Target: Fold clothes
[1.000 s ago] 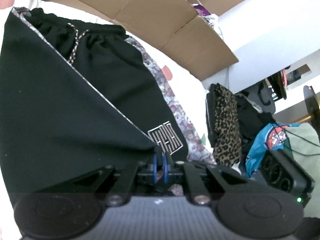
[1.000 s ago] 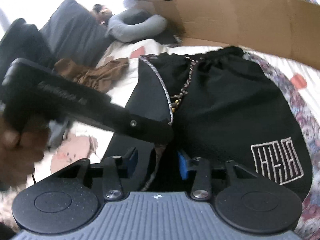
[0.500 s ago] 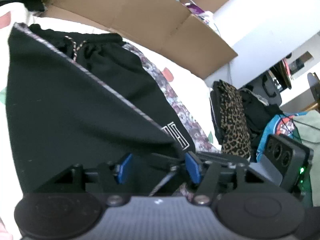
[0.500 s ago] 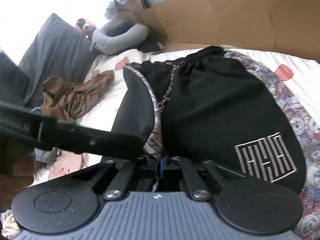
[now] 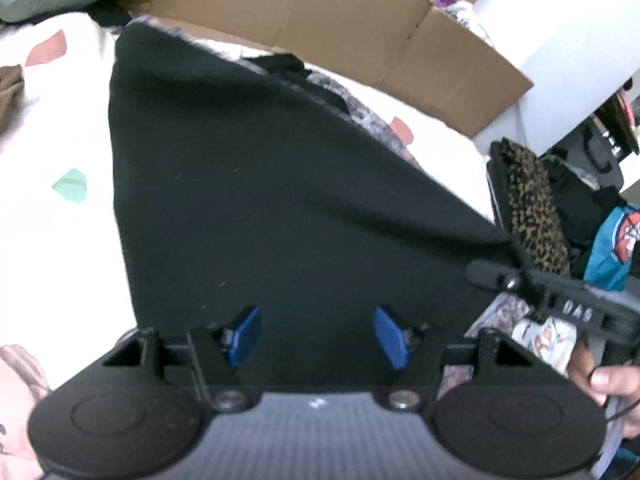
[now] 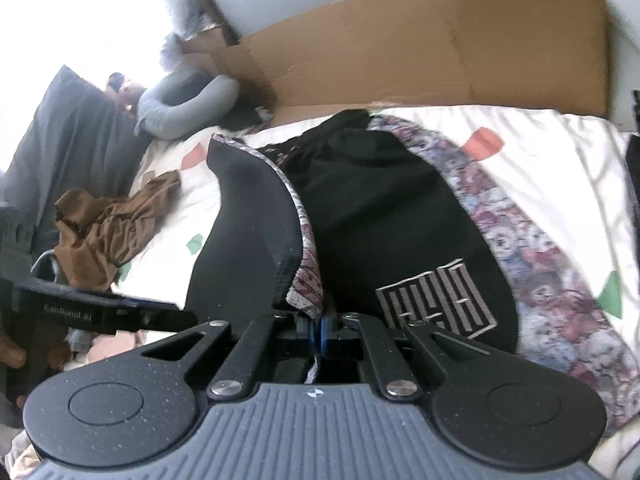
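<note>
Since a second ago my left gripper [image 5: 316, 334] has let go and spread wide, while my right gripper [image 6: 318, 330] has pinched the black shorts' [image 6: 400, 216] patterned hem. Half-folded, they lie mid-frame on the white bedsheet [image 6: 560, 148], so the fold now hangs on my right side.

The left gripper [image 5: 316, 332] hangs with its blue pads [image 5: 390, 336] spread wide apart over the black shorts [image 5: 260, 200], gripping nothing. The shorts' raised flap stretches to the right gripper [image 5: 516, 276], pinched at its corner. Behind lie a white bedsheet [image 5: 52, 140], a cardboard box [image 5: 360, 28] and a leopard-print garment [image 5: 532, 208]
</note>
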Demonstrator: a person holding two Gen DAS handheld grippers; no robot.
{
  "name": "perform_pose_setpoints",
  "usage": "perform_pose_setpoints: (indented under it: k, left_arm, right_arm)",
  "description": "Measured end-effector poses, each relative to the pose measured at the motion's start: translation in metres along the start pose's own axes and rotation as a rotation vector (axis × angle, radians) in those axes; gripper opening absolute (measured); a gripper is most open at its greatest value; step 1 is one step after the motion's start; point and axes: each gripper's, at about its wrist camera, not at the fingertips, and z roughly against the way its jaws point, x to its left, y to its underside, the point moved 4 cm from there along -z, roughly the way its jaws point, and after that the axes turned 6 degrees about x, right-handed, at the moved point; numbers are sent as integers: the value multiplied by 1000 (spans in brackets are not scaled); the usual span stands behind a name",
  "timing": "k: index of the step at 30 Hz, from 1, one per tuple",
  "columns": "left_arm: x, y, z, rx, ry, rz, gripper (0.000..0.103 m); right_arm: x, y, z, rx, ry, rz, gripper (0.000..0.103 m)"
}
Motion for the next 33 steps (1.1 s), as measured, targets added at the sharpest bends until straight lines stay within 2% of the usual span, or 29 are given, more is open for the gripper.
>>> perform_pose_setpoints:
  k: [8,20,23,33]
  left_arm:
    - [13,12,-11,134,-63,5,66]
    - [10,20,-23,325,-122,-62,66]
    - [8,24,-28,362,-94,-44,65]
    - [13,53,-43,375,-7,35,65]
  right_arm:
    - [-36,2,20,-31,43,-75,1]
    - [-75,12,40,-36,111,-177,0]
    - [-86,15,45,-40,128,-209,0]
    - [-117,30,48,-6,201,-275,0]
